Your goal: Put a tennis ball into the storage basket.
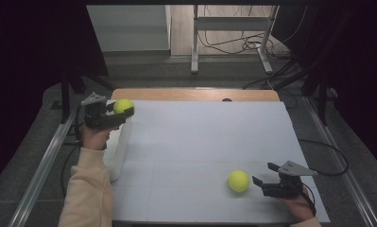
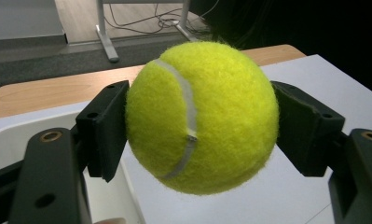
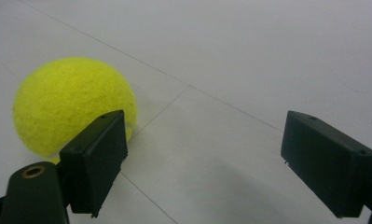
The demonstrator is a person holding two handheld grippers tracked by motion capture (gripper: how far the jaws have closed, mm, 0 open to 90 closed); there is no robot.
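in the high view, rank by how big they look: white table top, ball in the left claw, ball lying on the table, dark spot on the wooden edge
1. White table top, by far the largest.
2. Ball lying on the table.
3. Ball in the left claw; it looks slightly smaller, but it is farther from the camera, so this order is unsure.
4. Dark spot on the wooden edge, smallest.

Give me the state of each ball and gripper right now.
Left gripper: shut on the held ball, raised at the table's left edge.
Held ball: clamped between both pads, off the table.
Right gripper: open, nothing between the jaws.
Loose ball: resting on the table, just left of the right gripper.
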